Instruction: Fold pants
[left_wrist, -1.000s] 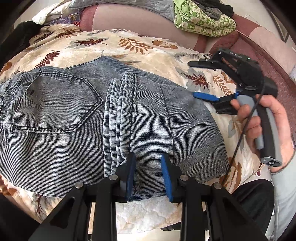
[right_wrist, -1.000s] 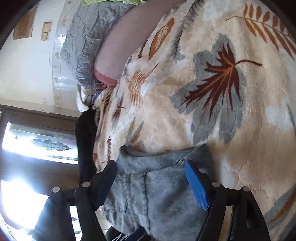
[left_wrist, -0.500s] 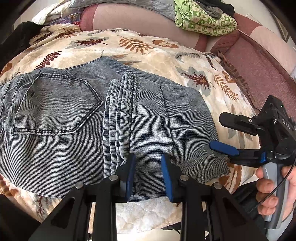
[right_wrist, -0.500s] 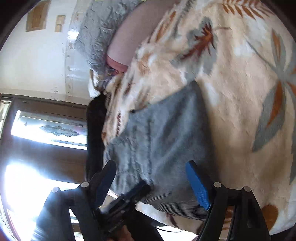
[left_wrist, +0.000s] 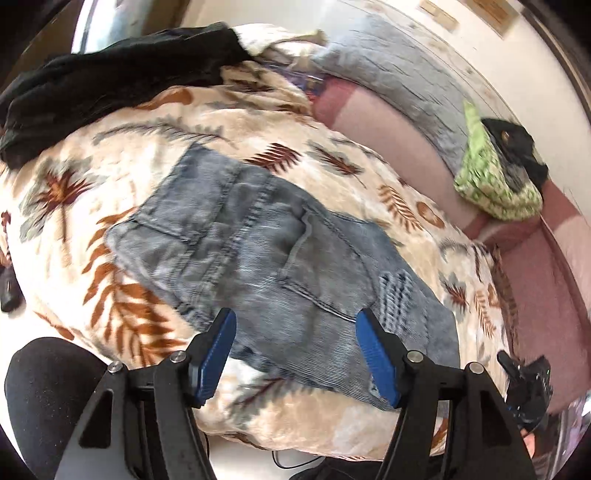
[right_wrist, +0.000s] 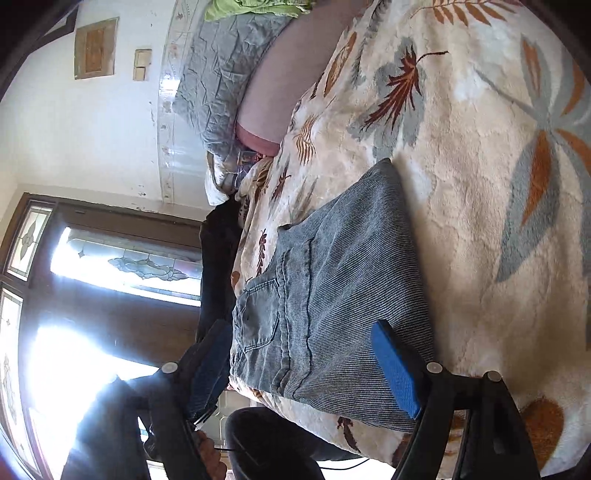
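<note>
Leaf-print blanket (left_wrist: 155, 314) over the bed: folded jeans (left_wrist: 280, 254) lie near its front edge, limp heavy denim, best pinched at a thick corner or hem; left gripper (left_wrist: 295, 354) opening, empty; right gripper (right_wrist: 303, 373) spread, holding nothing.

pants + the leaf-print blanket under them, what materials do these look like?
Pants: looks like washed grey-blue denim, matte; fine ribbed weave lines, stitched seams and a patch pocket show. Possibly a stretch blend; can't tell.

Blanket: looks like plush fleece, probably synthetic; soft clumped pile with a slight sheen, cream ground printed with rust and grey leaves.
</note>
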